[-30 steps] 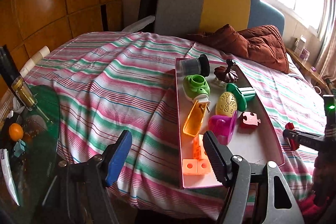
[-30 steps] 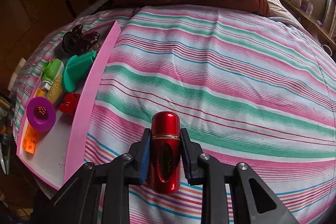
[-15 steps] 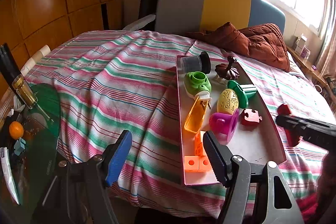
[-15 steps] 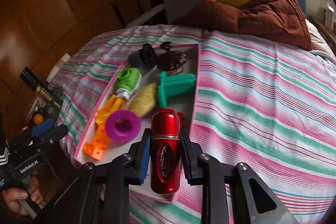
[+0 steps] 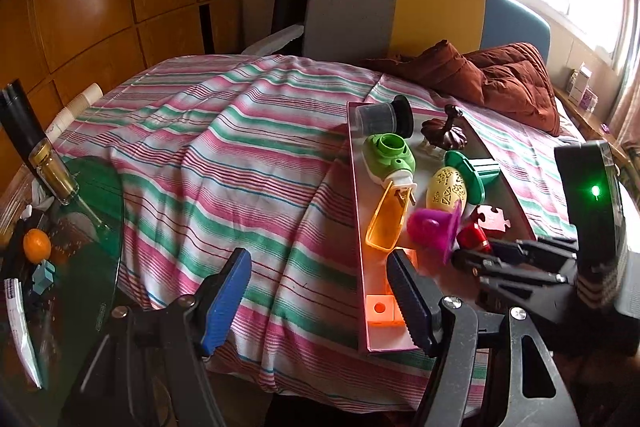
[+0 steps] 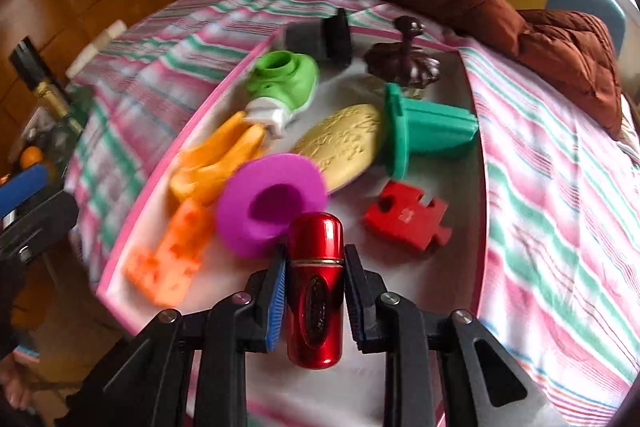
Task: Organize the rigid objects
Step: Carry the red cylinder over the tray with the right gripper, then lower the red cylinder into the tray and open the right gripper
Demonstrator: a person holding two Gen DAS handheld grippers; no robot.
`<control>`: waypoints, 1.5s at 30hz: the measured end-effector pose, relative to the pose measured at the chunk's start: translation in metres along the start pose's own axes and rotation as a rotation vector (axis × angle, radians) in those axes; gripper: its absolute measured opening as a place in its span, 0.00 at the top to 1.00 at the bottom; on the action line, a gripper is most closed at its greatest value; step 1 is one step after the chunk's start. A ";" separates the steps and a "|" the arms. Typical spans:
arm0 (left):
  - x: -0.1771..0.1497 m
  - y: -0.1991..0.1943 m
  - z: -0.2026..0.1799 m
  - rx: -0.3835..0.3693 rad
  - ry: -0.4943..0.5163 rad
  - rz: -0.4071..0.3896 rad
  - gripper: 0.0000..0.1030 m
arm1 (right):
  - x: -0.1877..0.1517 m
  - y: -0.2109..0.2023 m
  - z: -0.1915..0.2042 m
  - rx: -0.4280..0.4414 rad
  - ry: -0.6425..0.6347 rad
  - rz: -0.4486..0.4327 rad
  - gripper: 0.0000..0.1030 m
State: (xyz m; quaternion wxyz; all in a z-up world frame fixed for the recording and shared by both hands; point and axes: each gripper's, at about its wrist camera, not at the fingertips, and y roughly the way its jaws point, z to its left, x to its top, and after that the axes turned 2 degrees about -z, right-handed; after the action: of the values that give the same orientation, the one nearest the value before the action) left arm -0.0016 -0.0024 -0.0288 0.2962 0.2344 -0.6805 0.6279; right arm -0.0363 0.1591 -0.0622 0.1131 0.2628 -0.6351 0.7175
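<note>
My right gripper [image 6: 315,287] is shut on a shiny red capsule-shaped cylinder [image 6: 316,291], held over the near part of the pink-rimmed white tray [image 6: 478,163]. In the left wrist view the same right gripper [image 5: 472,247] reaches in from the right with the red cylinder [image 5: 474,237] at its tips. The tray holds a purple spool [image 6: 272,203], a red puzzle piece [image 6: 406,221], orange blocks [image 6: 172,259], a yellow egg shape [image 6: 344,147], a teal piece [image 6: 428,131] and a green piece [image 6: 284,79]. My left gripper [image 5: 320,299] hangs open and empty near the tray's front left corner.
The tray lies on a striped bedspread [image 5: 224,163]. A brown quilt [image 5: 500,83] is bunched at the headboard. A green glass side table [image 5: 80,235] at the left carries a bottle [image 5: 44,163] and an orange [image 5: 37,245]. Wooden panelling stands behind.
My right gripper has swung left from over the bare bedspread to over the tray, carrying the red cylinder. The left gripper has kept still.
</note>
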 end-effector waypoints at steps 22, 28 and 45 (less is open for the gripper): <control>-0.001 0.001 0.000 -0.007 -0.016 0.005 0.30 | -0.002 -0.016 -0.011 0.017 0.055 -0.078 0.60; 0.000 0.000 0.003 0.014 -0.021 -0.004 0.22 | -0.004 -0.025 -0.003 0.031 0.026 -0.111 0.60; -0.004 -0.031 -0.013 0.043 -0.052 -0.140 0.00 | -0.032 -0.083 -0.016 -0.197 0.199 -0.310 0.56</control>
State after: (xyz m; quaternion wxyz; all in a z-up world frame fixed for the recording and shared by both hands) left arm 0.0242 0.0067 -0.0091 0.3165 0.3037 -0.6561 0.6141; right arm 0.0278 0.1940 -0.0084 0.3095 0.2728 -0.6399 0.6483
